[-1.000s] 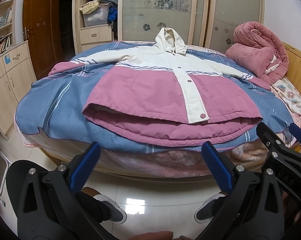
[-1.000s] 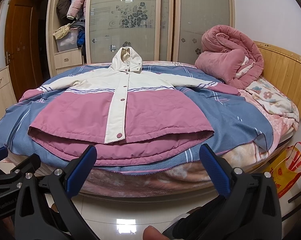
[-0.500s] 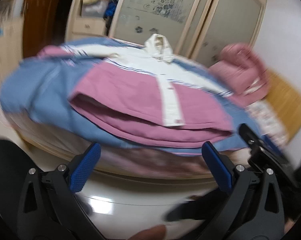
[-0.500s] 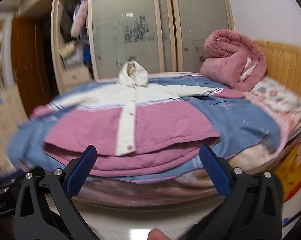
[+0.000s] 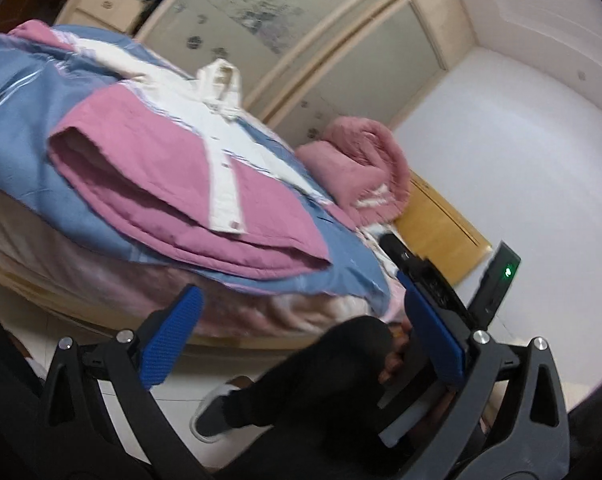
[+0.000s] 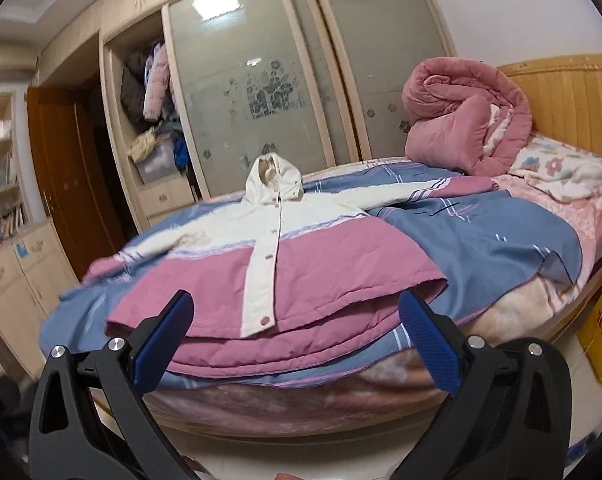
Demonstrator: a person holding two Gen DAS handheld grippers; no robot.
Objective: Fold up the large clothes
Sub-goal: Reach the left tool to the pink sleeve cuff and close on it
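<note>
A pink and white hooded jacket (image 6: 309, 268) lies spread flat, front up and buttoned, on a blue sheet (image 6: 481, 236) on the bed, hem toward me. It also shows tilted in the left wrist view (image 5: 173, 176). My right gripper (image 6: 297, 340) is open and empty, just short of the hem at the bed's near edge. My left gripper (image 5: 301, 336) is open and empty, below the bed edge over the floor. The right gripper's body (image 5: 433, 284) shows in the left wrist view.
A rolled pink quilt (image 6: 469, 120) lies at the head of the bed by the wooden headboard (image 6: 573, 96). A wardrobe with sliding doors (image 6: 261, 80) stands behind. Low cabinets (image 6: 17, 280) stand at the left. My legs and shoe (image 5: 221, 412) are on the tiled floor.
Both grippers have moved closer to the bed. The left view has rolled and swung right and down. The right view has risen toward the jacket's hem. Both stay open.
</note>
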